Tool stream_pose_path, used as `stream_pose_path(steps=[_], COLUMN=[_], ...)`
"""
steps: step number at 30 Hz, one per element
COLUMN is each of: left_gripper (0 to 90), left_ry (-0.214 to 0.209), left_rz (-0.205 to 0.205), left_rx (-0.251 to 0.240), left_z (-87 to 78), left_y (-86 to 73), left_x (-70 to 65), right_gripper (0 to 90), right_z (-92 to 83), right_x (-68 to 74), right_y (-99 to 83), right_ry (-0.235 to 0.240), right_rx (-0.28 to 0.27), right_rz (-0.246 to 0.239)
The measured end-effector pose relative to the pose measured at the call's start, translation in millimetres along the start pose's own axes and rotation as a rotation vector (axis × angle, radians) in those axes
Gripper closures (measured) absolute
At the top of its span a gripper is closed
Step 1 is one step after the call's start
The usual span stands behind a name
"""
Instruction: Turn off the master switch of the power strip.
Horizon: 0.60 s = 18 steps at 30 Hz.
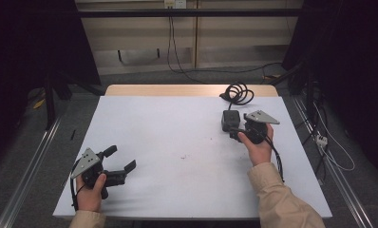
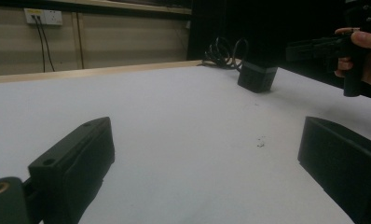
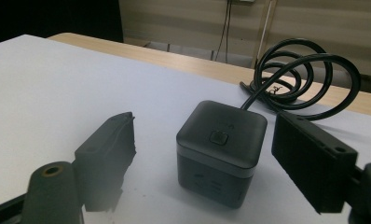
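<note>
While the person's right hand (image 1: 259, 148) holds it out over the far right part of the table, the right gripper (image 1: 235, 127) has its jaws spread wide, one on each side of a dark grey cube-shaped power block (image 3: 221, 150). In the right gripper view neither jaw touches the block; there is a clear gap on both sides. The block sits flat on the white table top (image 1: 177, 142), a small square button on its upper face, and its thick black cable (image 3: 298, 74) runs back in a loose coil towards the table's far edge, where a strip of bare wood shows.

Down at the near left corner, the left gripper (image 1: 121, 164) is held in the left hand (image 1: 89, 192), its jaws also wide apart with nothing between them but bare table. Its grey three-cornered plate (image 1: 85, 161) faces up. From the left gripper view the block lies well away across the table, with the other hand and gripper beyond it at the right.

A few tiny dark specks (image 1: 184, 156) lie near the middle of the table. Behind it, cables hang from a wall socket (image 1: 174, 4).
</note>
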<state>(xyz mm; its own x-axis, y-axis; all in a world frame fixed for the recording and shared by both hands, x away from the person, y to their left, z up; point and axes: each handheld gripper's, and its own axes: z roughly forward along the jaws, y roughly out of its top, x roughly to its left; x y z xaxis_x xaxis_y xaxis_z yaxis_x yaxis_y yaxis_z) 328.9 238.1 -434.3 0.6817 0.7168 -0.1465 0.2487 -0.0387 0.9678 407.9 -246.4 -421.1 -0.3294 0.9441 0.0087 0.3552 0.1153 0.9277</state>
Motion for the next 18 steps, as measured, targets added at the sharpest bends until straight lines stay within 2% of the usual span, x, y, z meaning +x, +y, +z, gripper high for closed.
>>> stream_pose_path(steps=[8,13,14,18], left_gripper=[3.3,3.3,3.3,3.3], left_ry=[-0.002,-0.001,0.000,0.000], left_rz=[-0.001,-0.003,-0.003,-0.002], left_rx=[-0.003,-0.003,-0.004,-0.004], left_z=[-0.3,-0.3,-0.4,-0.3], left_y=[0.1,0.0,0.1,0.2], left_x=[0.2,0.2,0.2,0.2], right_gripper=[23.2,24.1,24.9,25.6], right_z=[2.0,2.6,3.1,4.1], right_x=[-1.8,-2.3,-3.1,-3.6], right_y=[2.5,5.3,5.8,7.6], right_ry=[-0.001,-0.009,-0.004,-0.015], right_rx=[-0.010,-0.007,-0.008,-0.003], right_rz=[0.020,0.012,0.028,0.010])
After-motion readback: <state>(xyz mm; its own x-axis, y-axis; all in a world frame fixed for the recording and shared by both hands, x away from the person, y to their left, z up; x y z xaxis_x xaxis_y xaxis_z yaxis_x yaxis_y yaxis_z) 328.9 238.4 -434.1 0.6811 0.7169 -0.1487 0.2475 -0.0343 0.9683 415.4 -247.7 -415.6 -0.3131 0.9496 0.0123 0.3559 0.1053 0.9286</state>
